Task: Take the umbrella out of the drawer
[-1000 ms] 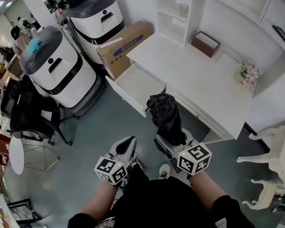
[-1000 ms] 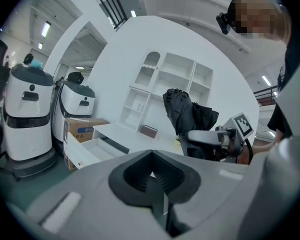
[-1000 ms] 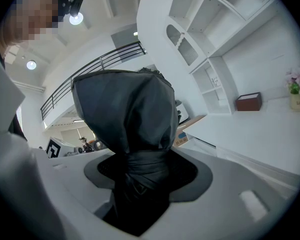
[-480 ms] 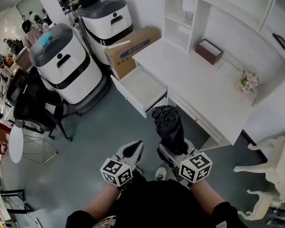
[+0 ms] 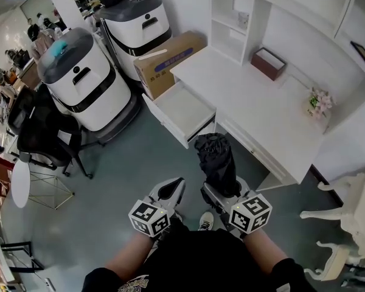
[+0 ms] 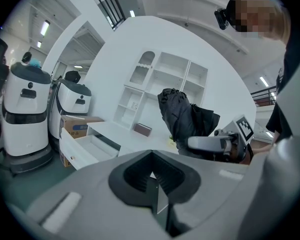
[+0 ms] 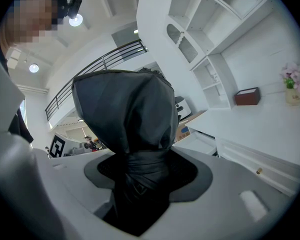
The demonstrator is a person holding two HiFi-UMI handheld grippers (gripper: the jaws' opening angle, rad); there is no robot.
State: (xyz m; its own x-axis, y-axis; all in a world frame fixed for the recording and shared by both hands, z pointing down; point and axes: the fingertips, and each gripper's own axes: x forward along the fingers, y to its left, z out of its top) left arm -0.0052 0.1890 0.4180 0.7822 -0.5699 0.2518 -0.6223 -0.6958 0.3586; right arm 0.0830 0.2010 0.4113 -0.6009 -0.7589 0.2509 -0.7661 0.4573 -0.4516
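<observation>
Black umbrella (image 5: 216, 156), folded, fabric crumpled, pinched upright by right gripper (image 5: 222, 188). Left gripper (image 5: 169, 191) jaws pressed together, empty. Drawer (image 5: 181, 111) open under counter's (image 5: 255, 102) left corner.

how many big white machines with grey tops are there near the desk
2. The nearer machine stands left of the open drawer; the farther machine is behind it, beside the cardboard box. Others may be hidden.
</observation>
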